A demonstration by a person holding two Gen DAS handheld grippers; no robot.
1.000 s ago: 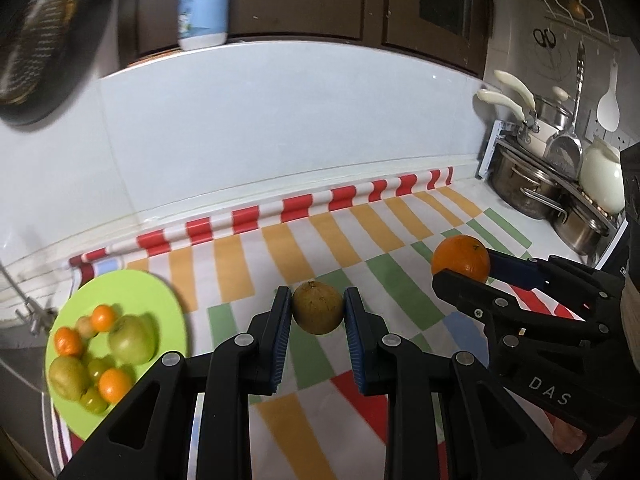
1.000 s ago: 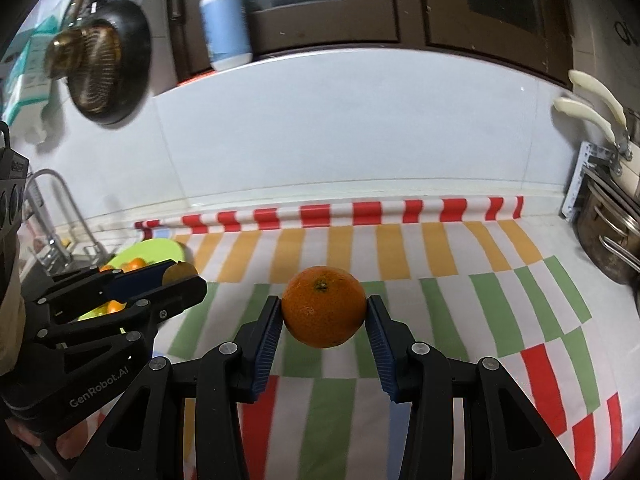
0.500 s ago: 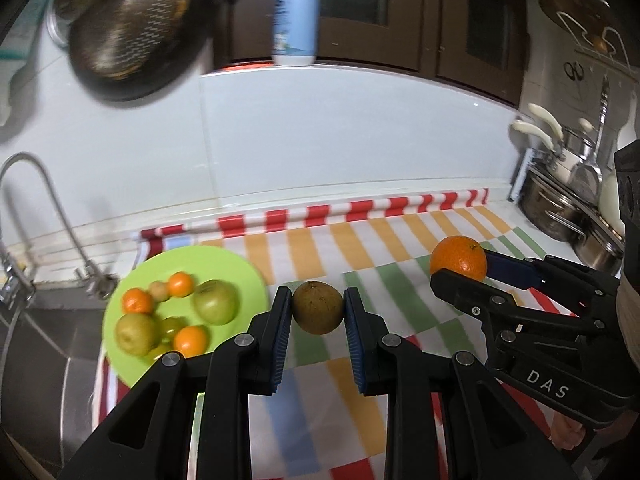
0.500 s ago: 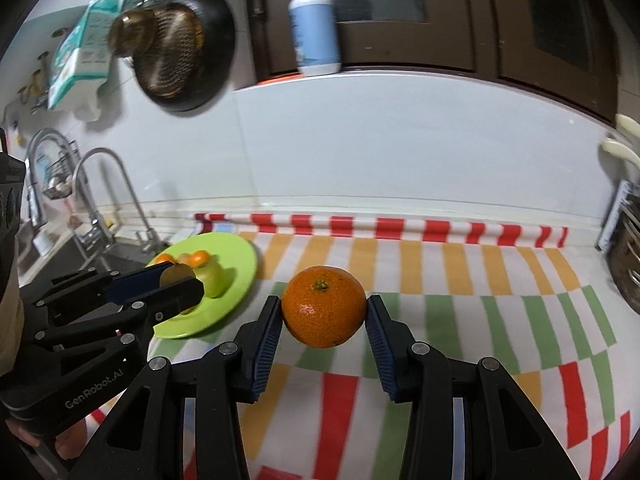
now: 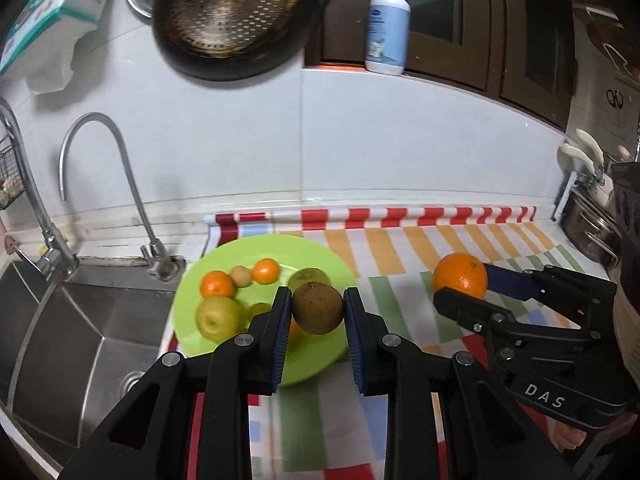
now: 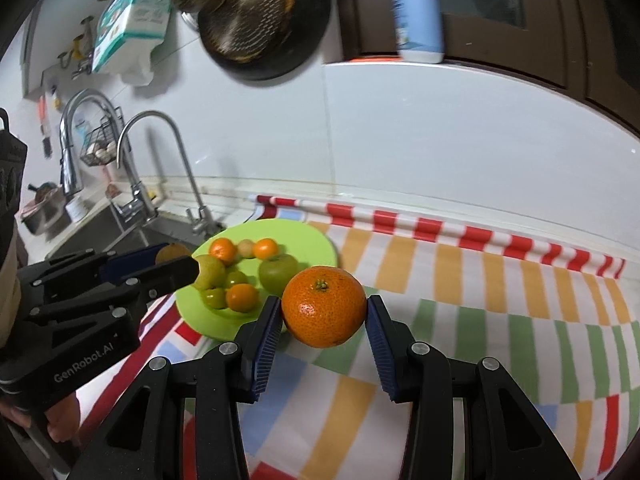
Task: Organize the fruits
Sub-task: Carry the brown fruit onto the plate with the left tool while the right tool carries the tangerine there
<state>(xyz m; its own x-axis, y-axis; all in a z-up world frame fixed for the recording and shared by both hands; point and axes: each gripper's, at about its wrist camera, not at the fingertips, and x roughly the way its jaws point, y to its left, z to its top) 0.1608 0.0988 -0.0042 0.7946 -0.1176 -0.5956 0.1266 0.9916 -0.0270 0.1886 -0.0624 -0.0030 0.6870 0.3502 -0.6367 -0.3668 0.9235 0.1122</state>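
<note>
Clamping a brown fruit [image 5: 318, 308] in my left gripper [image 5: 318, 312], I hovered above the green plate [image 5: 320, 252]; my right gripper [image 6: 324, 312] squeezed an orange [image 6: 323, 306] beside it.

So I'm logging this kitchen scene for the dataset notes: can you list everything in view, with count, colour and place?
Plate: one, lime green, on the cloth beside the sink.
Fruit on the plate: about eight, orange and yellow-green, clustered.
Brown fruit: one, clamped in the left gripper.
Orange: one, clamped in the right gripper.
Cloth: one, white with orange, green and red checks, on the counter.
Sink: one, steel, left of the plate.
Taps: two, chrome, behind the sink.
Pan: one, dark, hanging on the wall.
Pump bottle: one, white and blue, on the ledge.
Pots: steel, far right; count unclear.
Left gripper: black, blue pads.
Right gripper: black, blue pads.
</note>
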